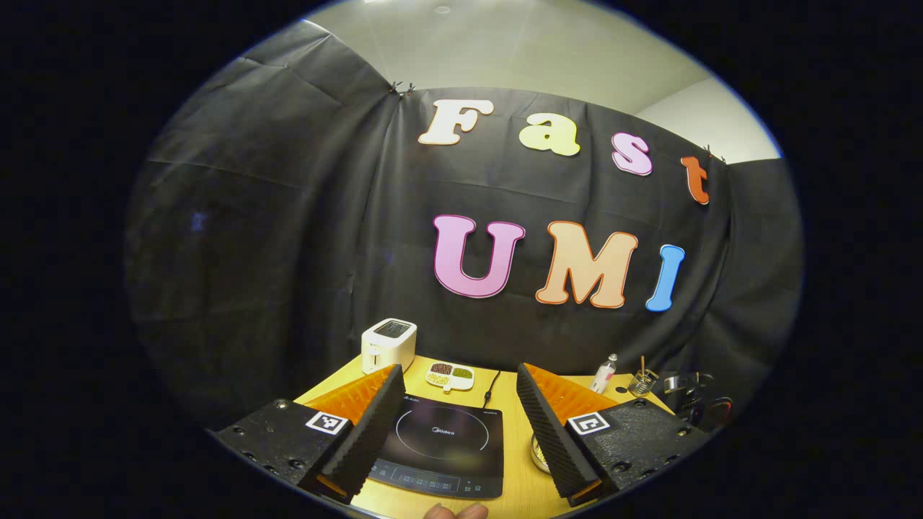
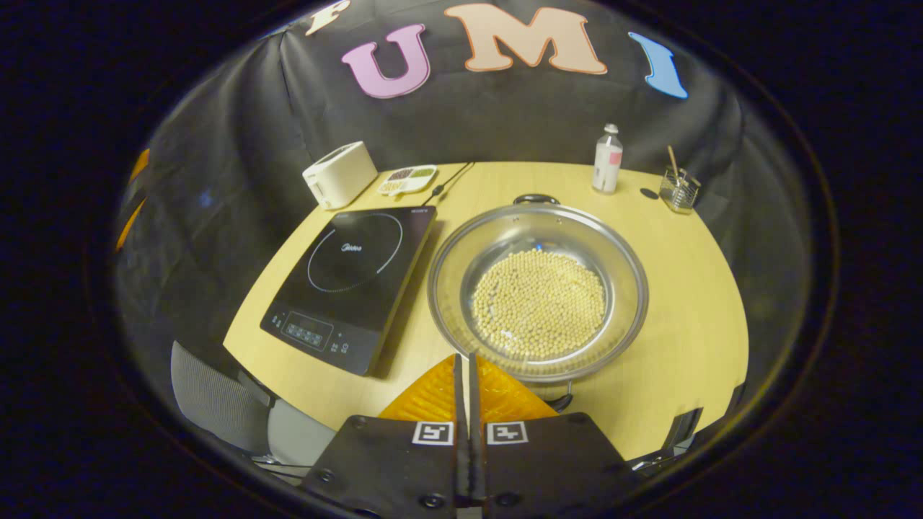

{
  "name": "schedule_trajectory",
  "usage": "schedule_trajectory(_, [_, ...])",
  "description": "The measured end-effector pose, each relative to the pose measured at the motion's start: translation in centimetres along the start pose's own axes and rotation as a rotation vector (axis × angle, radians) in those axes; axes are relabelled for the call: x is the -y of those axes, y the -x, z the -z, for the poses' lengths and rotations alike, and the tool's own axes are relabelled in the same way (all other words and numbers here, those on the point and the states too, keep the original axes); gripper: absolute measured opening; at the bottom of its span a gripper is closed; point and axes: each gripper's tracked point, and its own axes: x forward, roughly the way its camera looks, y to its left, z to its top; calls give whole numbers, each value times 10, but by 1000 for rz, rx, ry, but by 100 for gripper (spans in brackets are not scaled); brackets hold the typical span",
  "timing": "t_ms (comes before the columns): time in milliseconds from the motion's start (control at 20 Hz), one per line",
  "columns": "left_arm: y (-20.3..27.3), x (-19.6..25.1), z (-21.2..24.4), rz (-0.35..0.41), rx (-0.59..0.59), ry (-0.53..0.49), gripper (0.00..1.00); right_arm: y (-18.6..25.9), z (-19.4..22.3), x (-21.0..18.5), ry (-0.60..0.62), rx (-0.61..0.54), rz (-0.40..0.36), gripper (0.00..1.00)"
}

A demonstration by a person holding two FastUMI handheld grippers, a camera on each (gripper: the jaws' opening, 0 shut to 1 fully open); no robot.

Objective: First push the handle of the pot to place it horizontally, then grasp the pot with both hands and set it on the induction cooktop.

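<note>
Pot (image 2: 537,288) sits beside the cooktop (image 2: 346,281). We hold the right tongs (image 2: 467,360) pressed together to nudge its near handle (image 2: 559,400). Left tongs (image 1: 458,418) gape apart over the cooktop.

In the left gripper view we sit low at the counter's (image 1: 515,476) near edge, facing level toward the booth wall, with the induction cooktop (image 1: 440,443) close ahead. In the right gripper view we look down from higher, over the pot (image 2: 537,288). Both views share the cooktop, toaster (image 1: 389,344) and bottle (image 2: 607,158).
</note>
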Motion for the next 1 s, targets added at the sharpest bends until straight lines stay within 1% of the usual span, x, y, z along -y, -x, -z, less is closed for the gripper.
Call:
schedule_trajectory(50, [4,0,1,-1,0,4,95,-3,5,1,-9,-13,-1,3])
schedule_trajectory(100, [6,-1,1,-5,4,6,92,-6,11,0,-18,-28,-5,3])
schedule_trajectory(150, [8,-3,2,-9,7,5,95,-9,18,-1,-20,-43,-6,0])
schedule_trajectory(300, [14,-9,3,-25,11,-1,95,-19,34,-4,13,-86,-4,3])
schedule_trajectory(350, [16,-11,2,-32,14,0,95,-22,37,-5,22,-93,-4,12])
schedule_trajectory(400, [17,-13,2,-39,17,1,95,-25,38,-5,28,-99,-5,3])
schedule_trajectory(450, [19,-16,1,-46,16,-2,95,-28,42,-7,33,-108,-8,0])
schedule_trajectory(500, [20,-20,3,-53,15,-5,95,-29,44,-8,38,-113,-9,3])
schedule_trajectory(550, [21,-23,4,-62,12,-8,95,-31,46,-9,46,-119,-10,3])
schedule_trajectory(600, [23,-26,3,-70,13,-10,95,-33,47,-7,53,-124,-7,0])
schedule_trajectory(650, [24,-28,2,-79,15,-11,91,-37,49,-5,54,-130,-5,3])
schedule_trajectory(700, [25,-30,2,-87,17,-14,95,-38,50,-3,50,-134,-3,3])
schedule_trajectory(750, [25,-30,2,-92,16,-17,91,-41,51,0,41,-137,0,0])
schedule_trajectory(800, [26,-31,3,-95,14,-22,95,-43,51,3,33,-142,4,3])
schedule_trajectory(850, [26,-30,3,-97,14,-27,95,-46,51,8,30,-148,12,3])
schedule_trajectory(900, [27,-30,3,-99,13,-31,95,-46,53,11,29,-154,19,0])
schedule_trajectory(950, [27,-29,2,-98,13,-32,95,-45,53,12,15,-159,8,0])
schedule_trajectory(1000, [25,-29,4,-99,12,-32,91,-46,55,17,6,-168,14,3])
